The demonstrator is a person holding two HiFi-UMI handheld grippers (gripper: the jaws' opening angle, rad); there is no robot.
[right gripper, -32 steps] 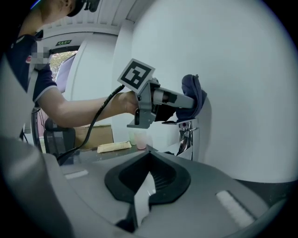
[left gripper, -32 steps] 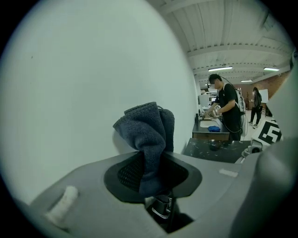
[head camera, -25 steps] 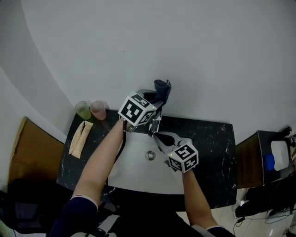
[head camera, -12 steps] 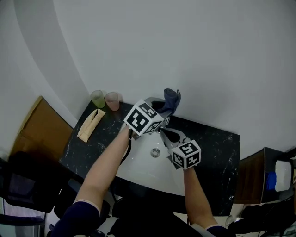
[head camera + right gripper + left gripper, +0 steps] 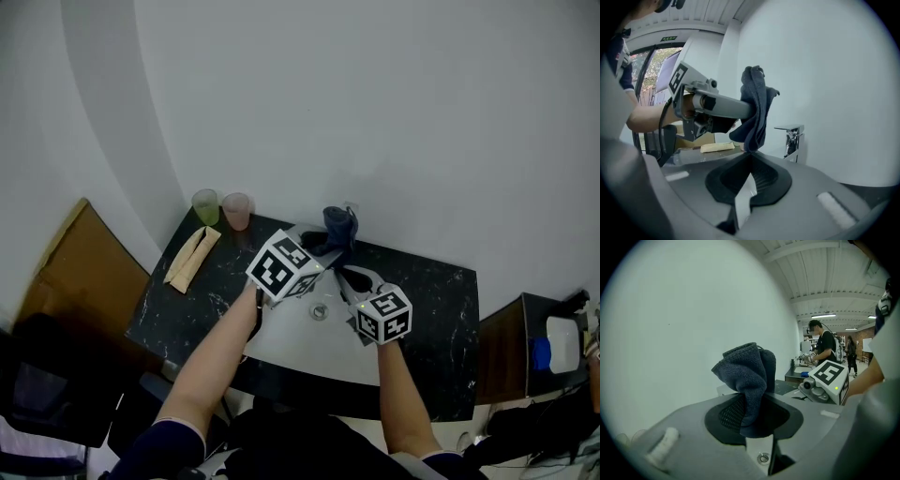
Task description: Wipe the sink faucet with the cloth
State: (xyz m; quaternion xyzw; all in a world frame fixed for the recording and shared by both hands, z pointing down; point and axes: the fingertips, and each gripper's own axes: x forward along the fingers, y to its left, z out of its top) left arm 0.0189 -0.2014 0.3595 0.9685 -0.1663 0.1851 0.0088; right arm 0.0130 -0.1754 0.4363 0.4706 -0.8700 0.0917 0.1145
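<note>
My left gripper (image 5: 323,242) is shut on a dark blue cloth (image 5: 337,228), which stands up bunched above the jaws at the back of the white sink (image 5: 281,339). In the left gripper view the cloth (image 5: 749,373) fills the space between the pads. My right gripper (image 5: 343,275) is shut and empty, just right of the left one over the basin. From the right gripper view the chrome faucet (image 5: 792,139) stands ahead of its shut jaws (image 5: 751,161), with the cloth (image 5: 754,105) hanging a little to its left. The head view hides the faucet behind the grippers.
A black marble counter (image 5: 433,305) surrounds the sink. On its left lie a folded beige cloth (image 5: 191,256), a green cup (image 5: 204,205) and a pink cup (image 5: 237,210) by the white wall. A side table (image 5: 555,342) stands at the right.
My left gripper has drawn back from the wall toward the basin, the cloth still in its jaws. The right gripper has stayed put. The head camera has shifted.
</note>
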